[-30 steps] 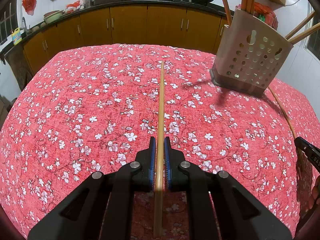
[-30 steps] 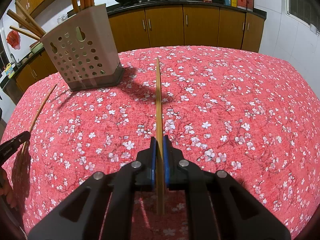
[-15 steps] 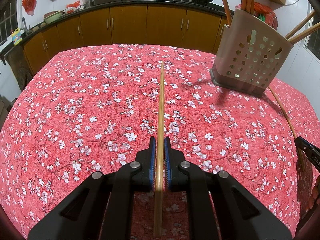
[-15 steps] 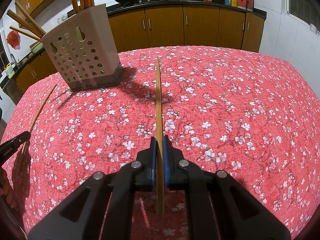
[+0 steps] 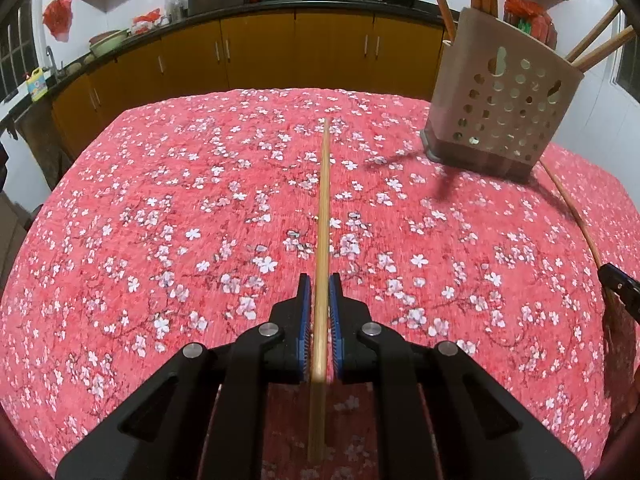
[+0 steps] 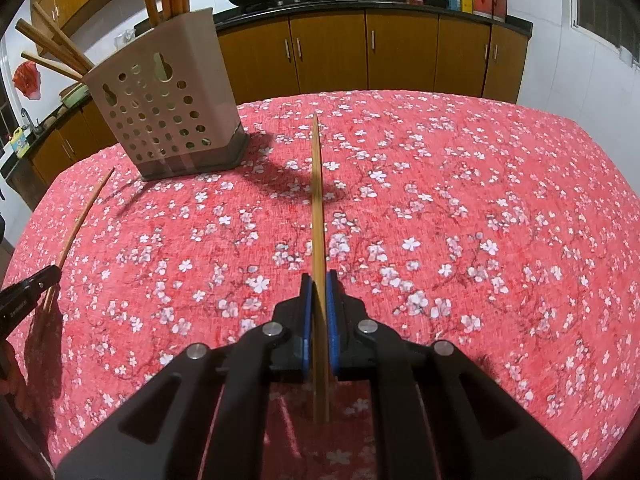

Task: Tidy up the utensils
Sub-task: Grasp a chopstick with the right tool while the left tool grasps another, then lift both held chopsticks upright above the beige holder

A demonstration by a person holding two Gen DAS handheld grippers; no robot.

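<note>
Nothing has shifted over the last second: my left gripper (image 5: 319,292) stays clamped on one chopstick (image 5: 322,240), and my right gripper (image 6: 319,290) stays clamped on the other chopstick (image 6: 318,216), both running up the middle of their frames above the red flowered tablecloth (image 5: 160,220). The perforated holder (image 5: 500,112) stands at upper right in the left view, upper left in the right view, already holding several sticks. I judge both are ready to carry over to it.

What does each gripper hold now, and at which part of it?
The left gripper holds a long light wooden chopstick near its rear end. The right gripper holds another wooden chopstick, also near its rear end.
</note>
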